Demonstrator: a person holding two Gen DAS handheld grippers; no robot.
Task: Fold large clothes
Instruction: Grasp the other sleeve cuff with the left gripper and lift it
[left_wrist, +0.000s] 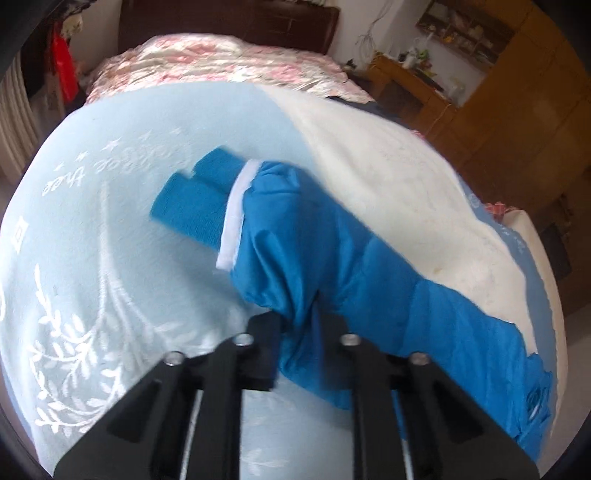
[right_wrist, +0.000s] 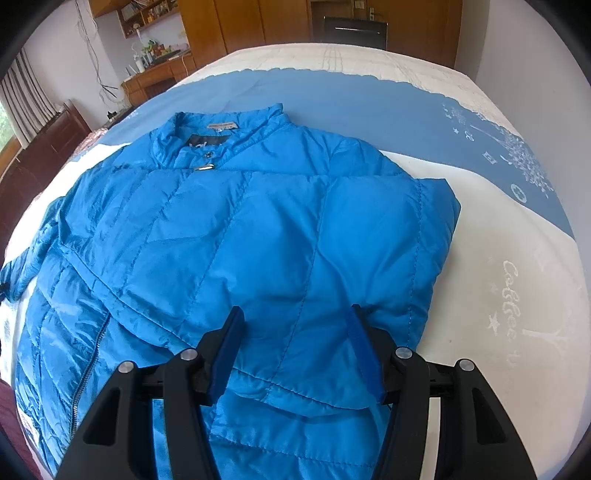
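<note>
A bright blue quilted jacket (right_wrist: 236, 236) lies spread on the bed, collar at the far side, zipper (right_wrist: 88, 369) at the left. Its right sleeve is folded across the chest. My right gripper (right_wrist: 295, 317) is open just above the folded sleeve, empty. In the left wrist view the jacket's other sleeve (left_wrist: 332, 258) stretches away from the body, with a knit cuff (left_wrist: 195, 195) at its end. My left gripper (left_wrist: 301, 321) is shut on this sleeve, with fabric bunched between the fingers.
The bed has a light blue sheet (left_wrist: 110, 221) with white print and a white blanket (left_wrist: 388, 184). A floral quilt (left_wrist: 221, 62) lies by the headboard. A wooden desk (right_wrist: 155, 77) and wardrobes (right_wrist: 258, 22) stand beyond the bed.
</note>
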